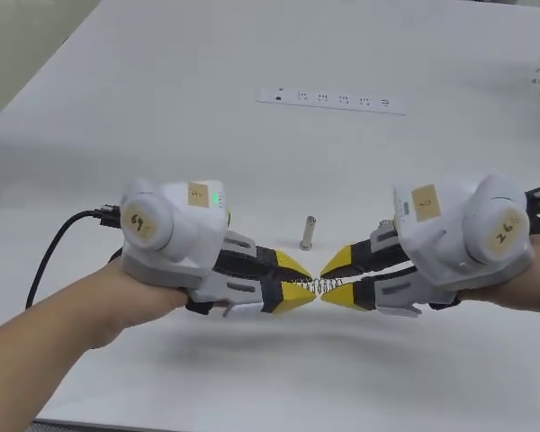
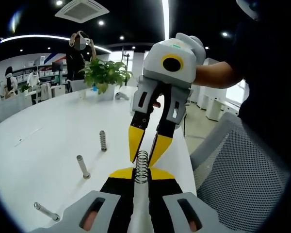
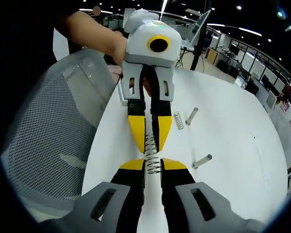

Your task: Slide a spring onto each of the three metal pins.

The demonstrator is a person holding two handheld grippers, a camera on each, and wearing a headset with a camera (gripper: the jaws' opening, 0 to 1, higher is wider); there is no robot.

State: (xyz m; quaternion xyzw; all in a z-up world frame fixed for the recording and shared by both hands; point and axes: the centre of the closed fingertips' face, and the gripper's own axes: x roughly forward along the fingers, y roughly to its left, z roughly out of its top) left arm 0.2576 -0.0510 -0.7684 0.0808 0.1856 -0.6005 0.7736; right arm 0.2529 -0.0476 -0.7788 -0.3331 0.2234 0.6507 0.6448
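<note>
2 clamped grippers meet: left gripper (image 1: 308, 286) holds a pin (image 2: 138, 208), right gripper (image 1: 331, 281) pinches the spring (image 3: 152, 158), which may buckle and fly off if misaligned.

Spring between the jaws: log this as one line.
spring held both ends | left gripper shut on it | right gripper shut on it | pin upright

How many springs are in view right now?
2. One spring is held between the left hand-held gripper and right hand-held gripper; a second spring stands on the table near an upright pin. Others may be hidden.
</note>
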